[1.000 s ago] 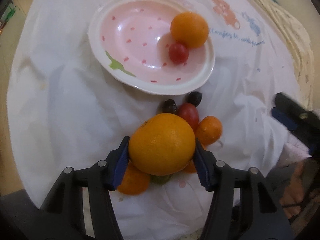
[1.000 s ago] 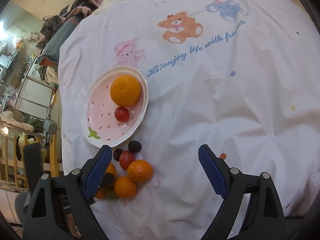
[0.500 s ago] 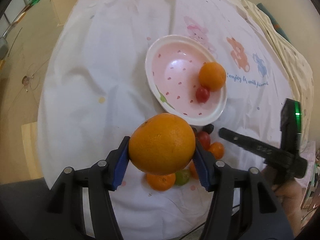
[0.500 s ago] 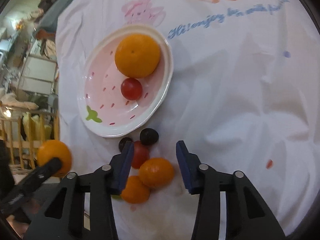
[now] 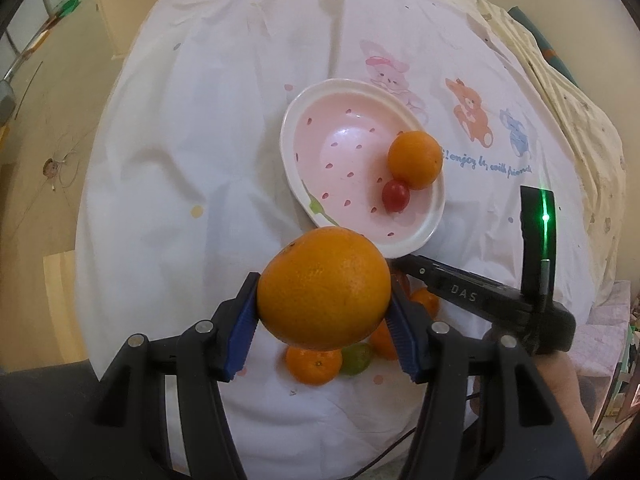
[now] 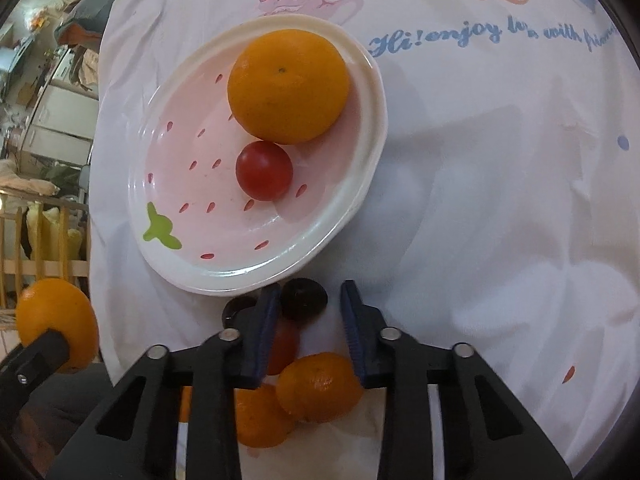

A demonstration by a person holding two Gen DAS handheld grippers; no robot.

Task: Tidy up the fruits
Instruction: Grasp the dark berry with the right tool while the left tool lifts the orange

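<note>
White cartoon-print cloth covers the counter (image 5: 168, 184), where the left gripper (image 5: 324, 316), clenched on a large orange (image 5: 324, 288) at lower centre, should lower gently into the pink plate (image 5: 344, 152)'s bare left side, while the right gripper (image 6: 308, 320) hovers parted over a dark fruit (image 6: 303, 300).

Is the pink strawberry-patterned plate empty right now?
No, the pink strawberry-patterned plate holds a round orange and a small red cherry tomato beside it.
</note>
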